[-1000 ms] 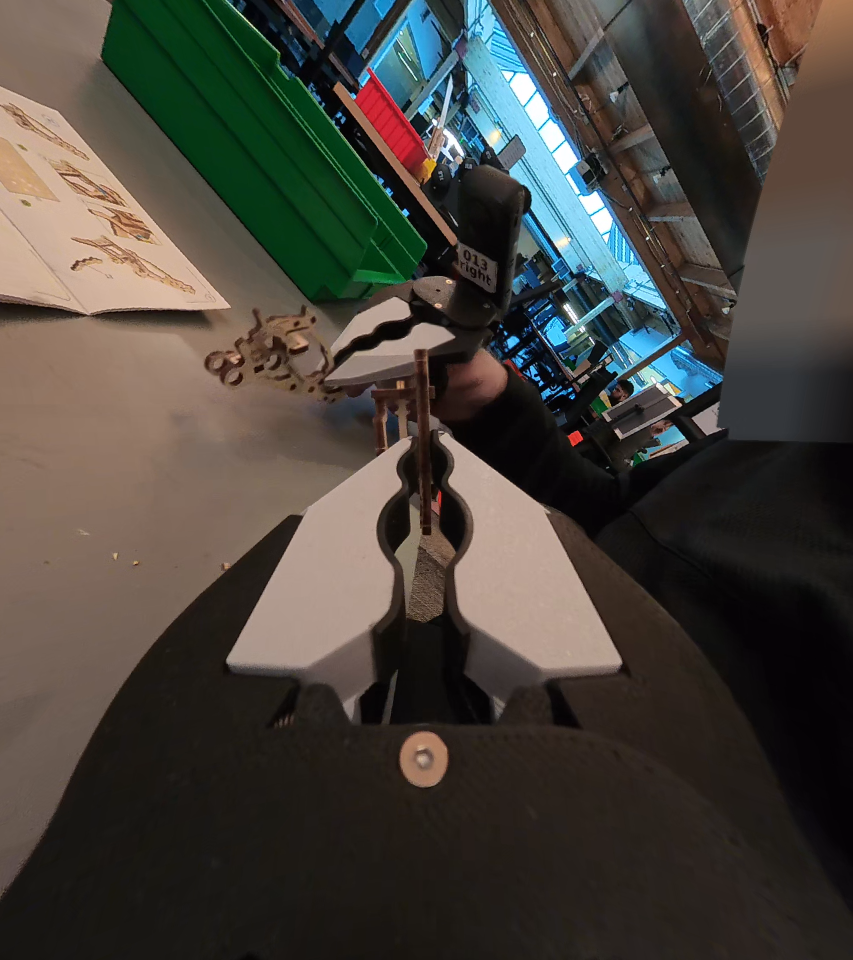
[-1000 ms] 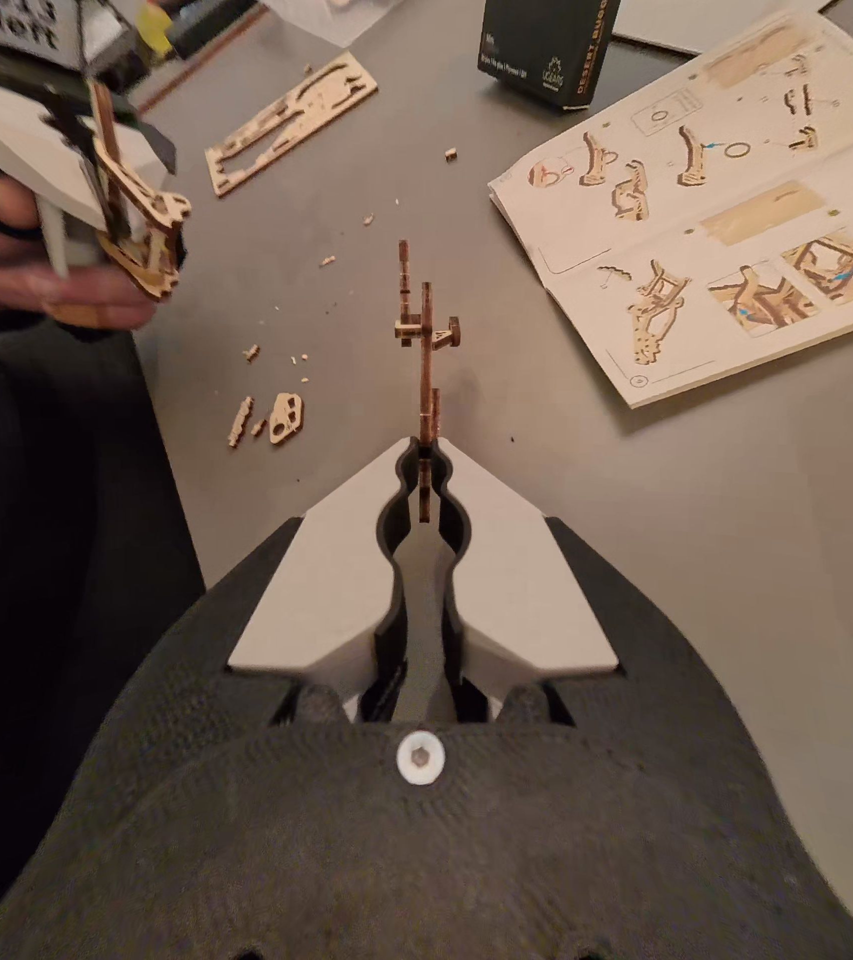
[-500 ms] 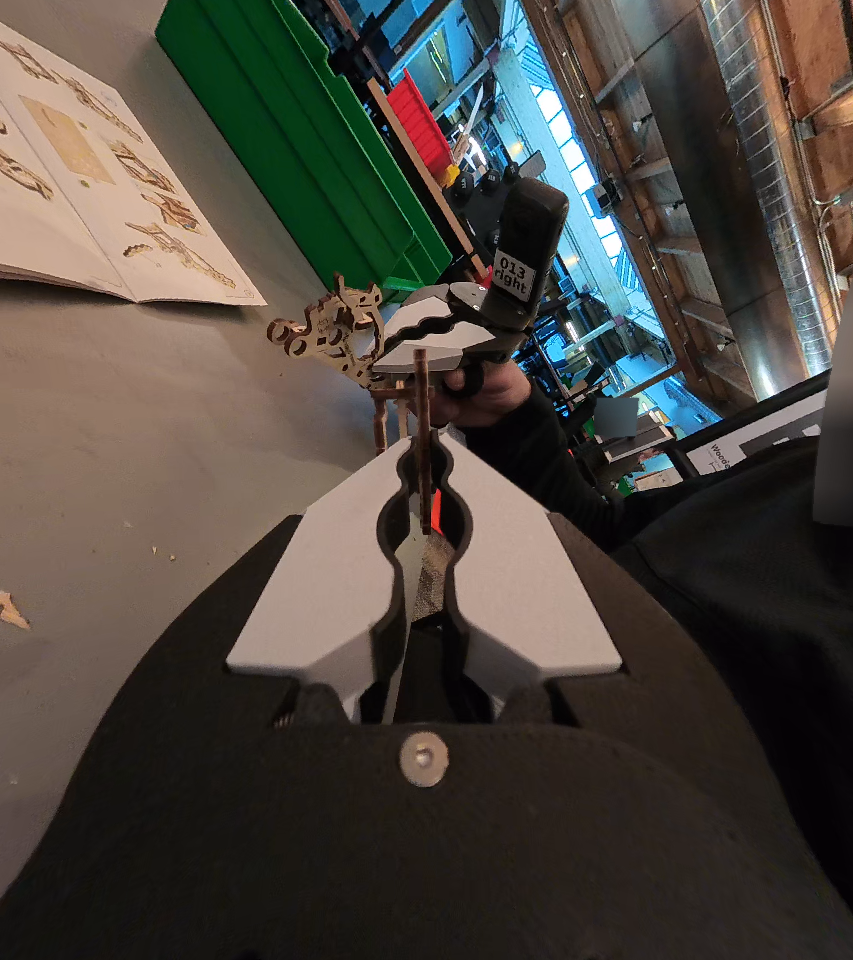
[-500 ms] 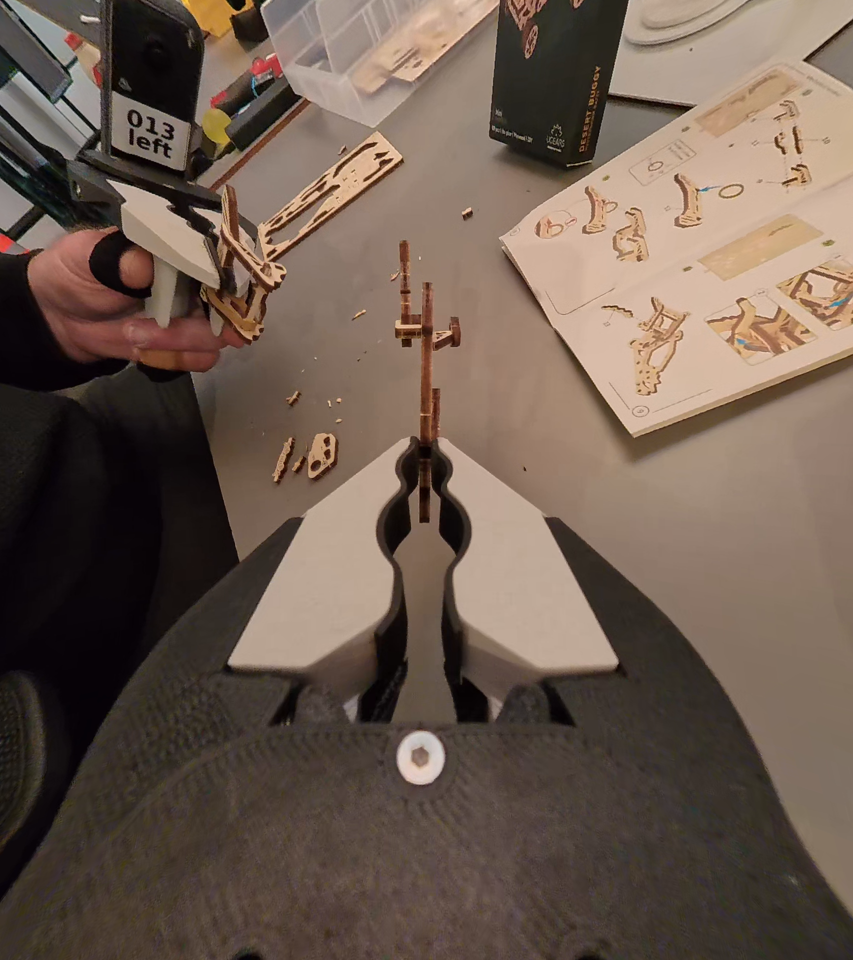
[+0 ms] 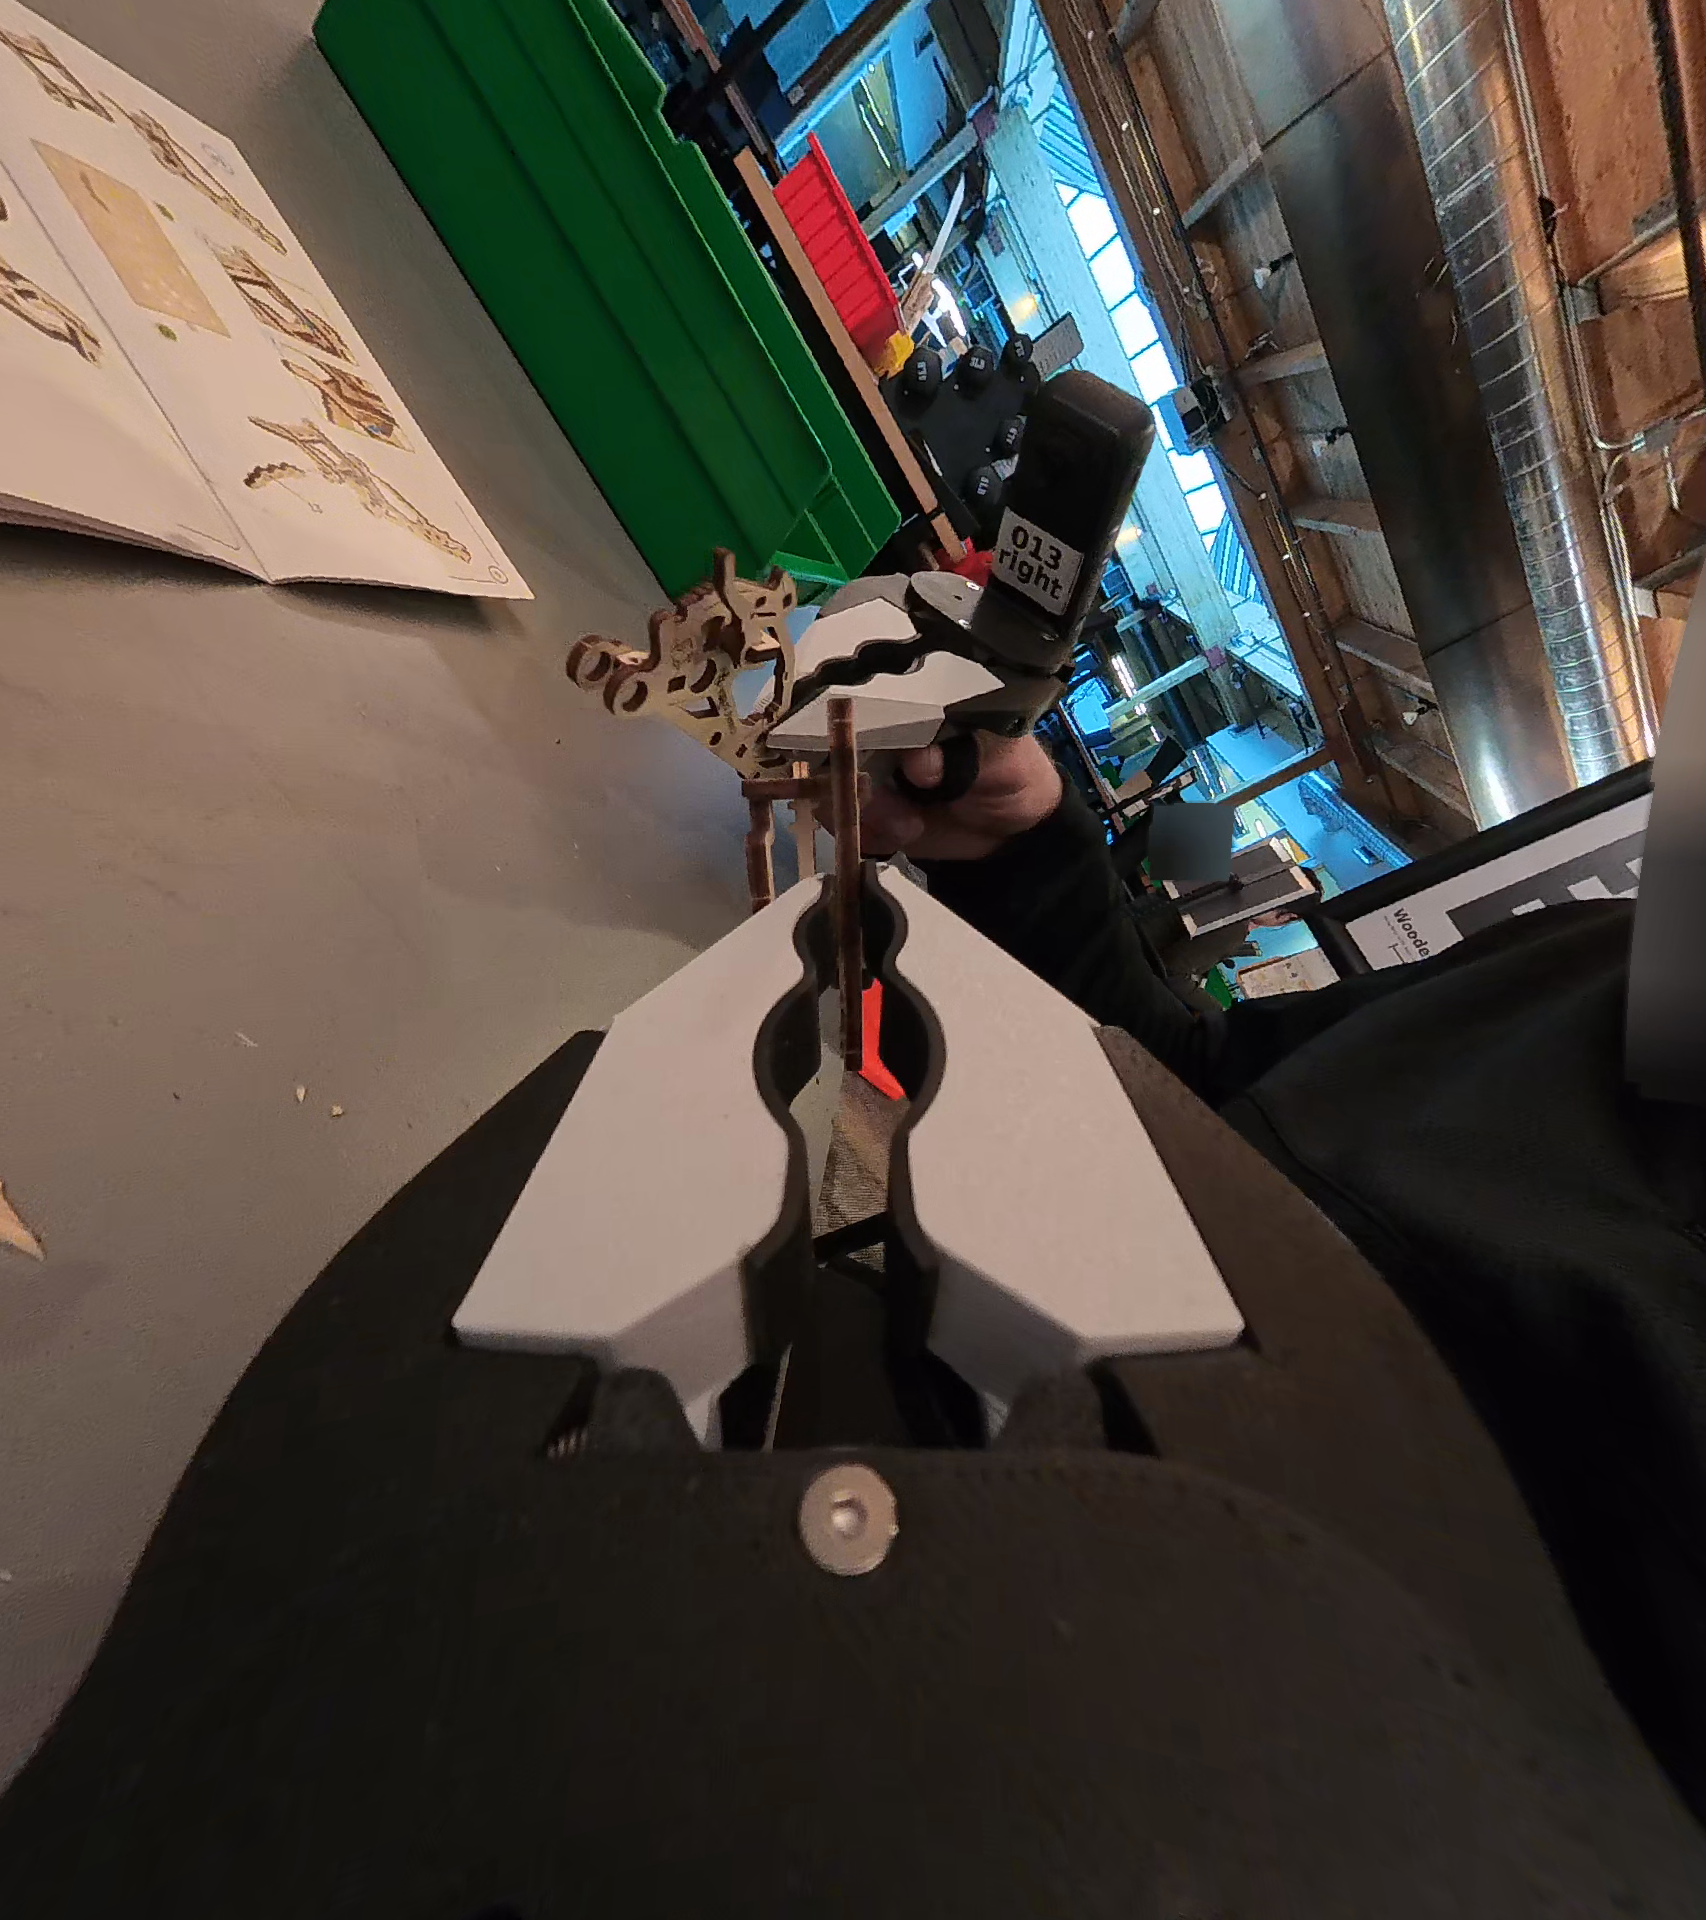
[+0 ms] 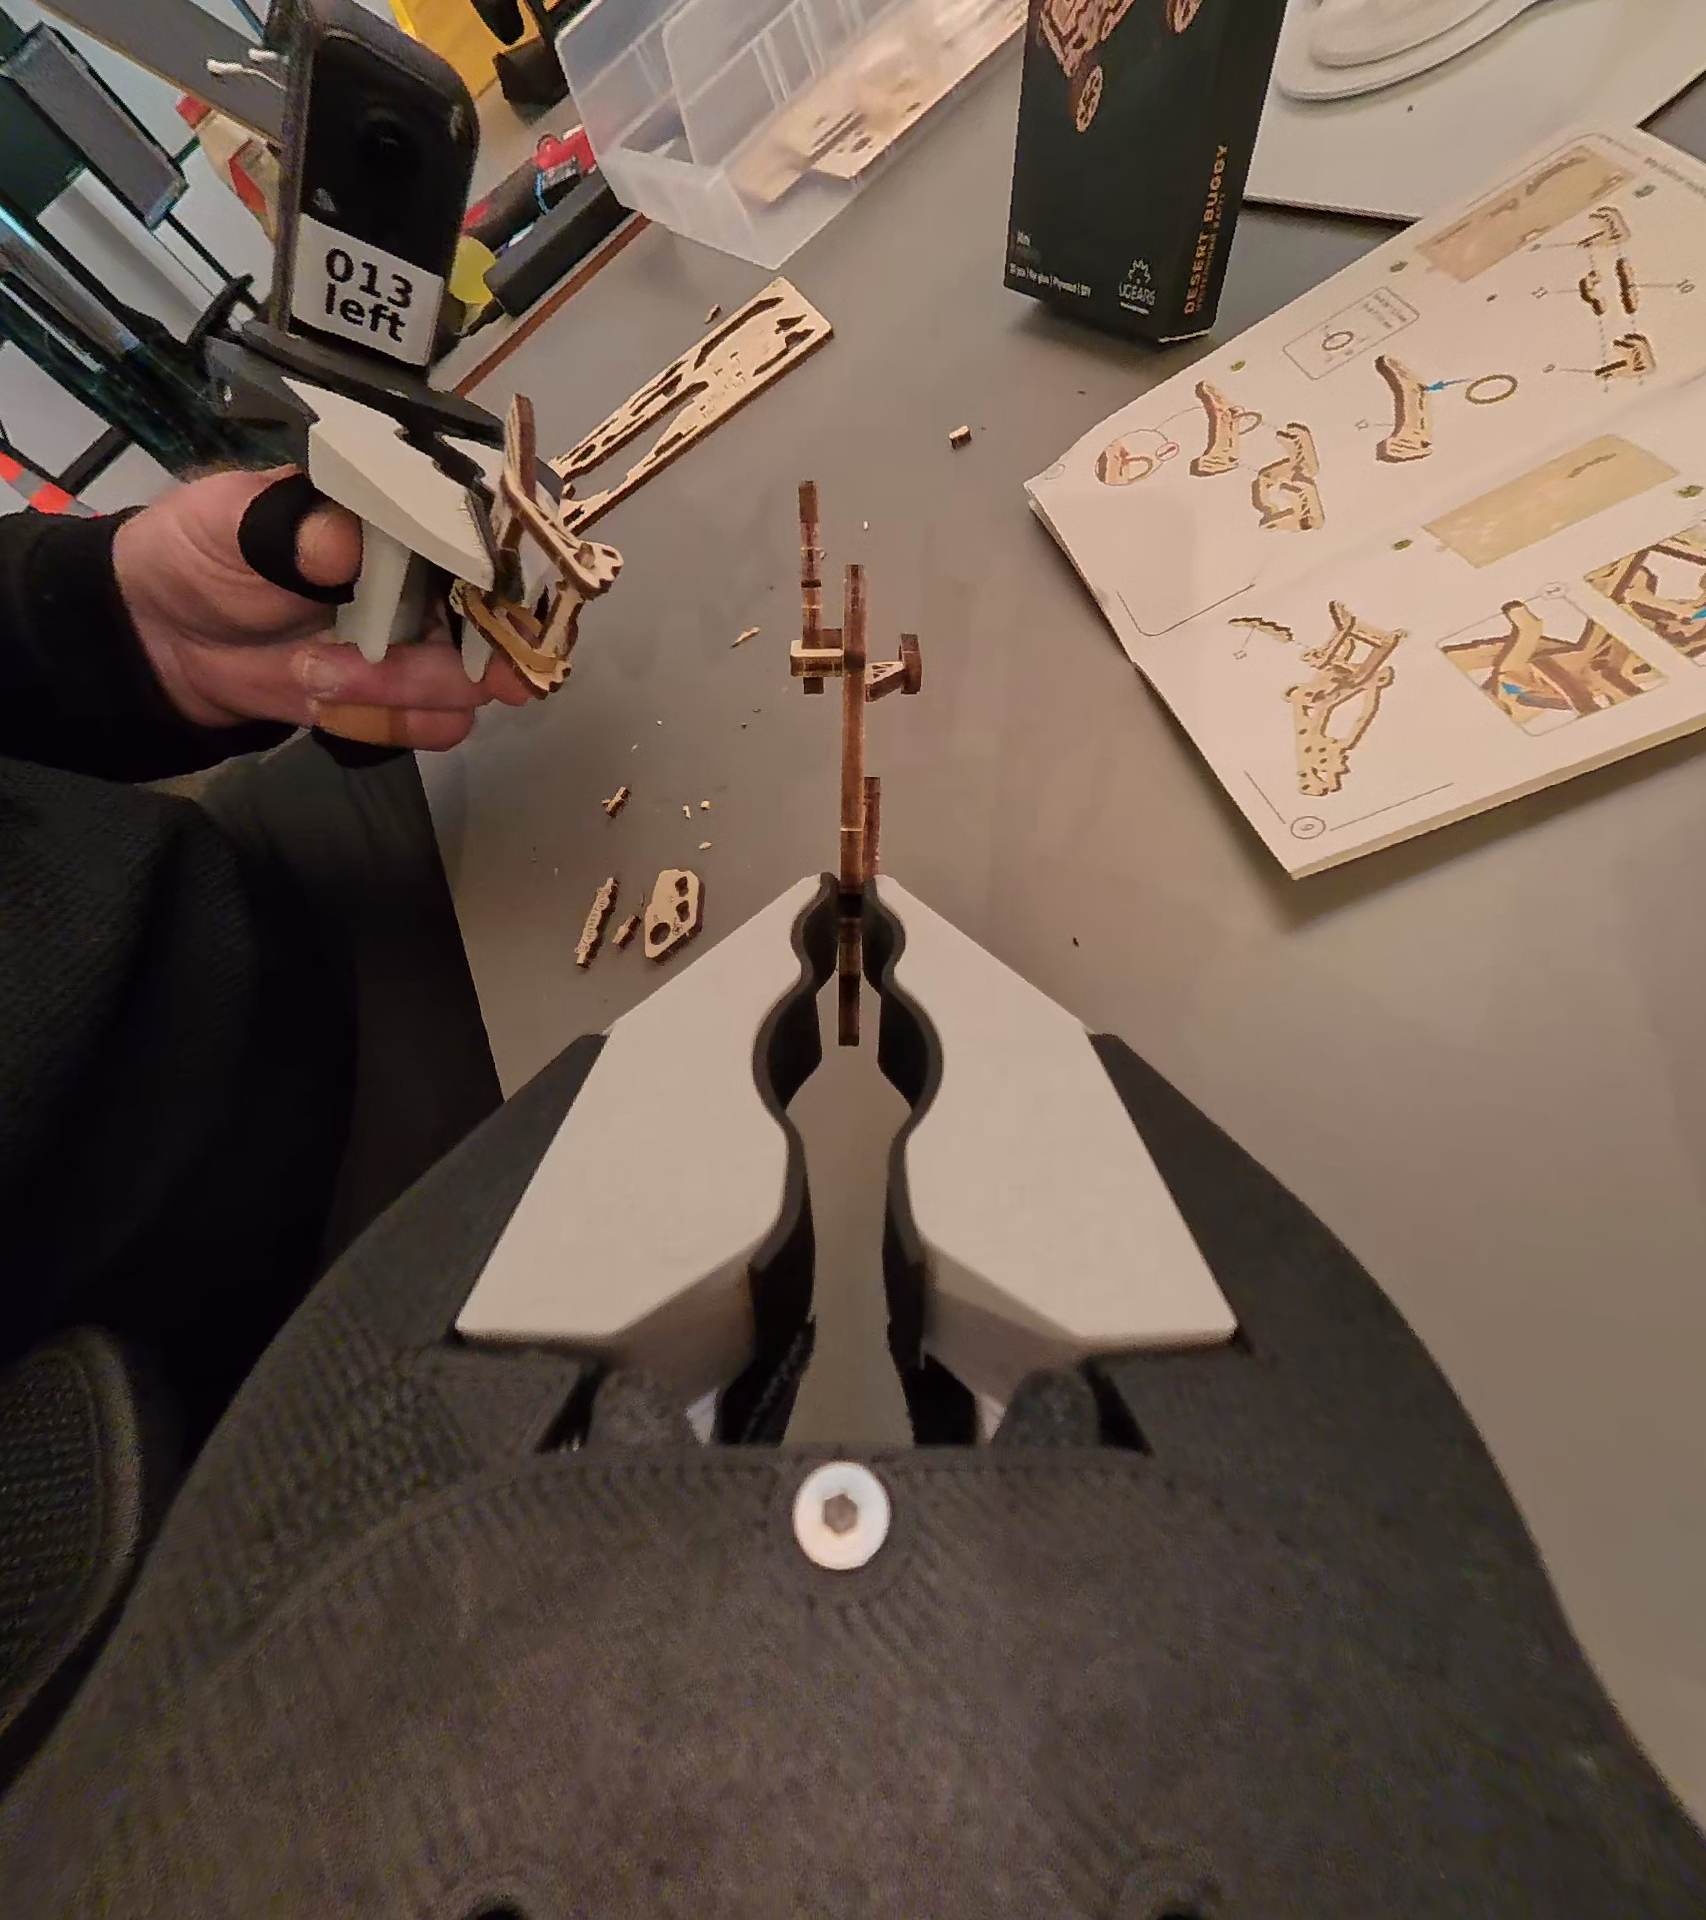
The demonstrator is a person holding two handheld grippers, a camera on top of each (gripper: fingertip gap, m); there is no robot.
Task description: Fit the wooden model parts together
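1. Fingers of the left gripper (image 5: 844, 883) are pinching a wooden frame piece (image 5: 841, 821), seen edge-on in its own view.
2. In the right wrist view, that left gripper (image 6: 496, 520) is hovering at the left above the counter (image 6: 1451, 1039), its frame piece (image 6: 532, 613) jutting from the tips.
3. The right gripper (image 6: 847, 888) is clamping a wooden sub-assembly (image 6: 849, 665) with its fingers closed, clear of the counter.
4. The two wooden pieces are staying apart, not touching.
5. An open instruction booklet (image 6: 1472, 499) is lying at the far right, a dark box (image 6: 1135, 166) standing beyond it.
6. Wood offcuts (image 6: 667, 914) are lying near the right gripper's tips.
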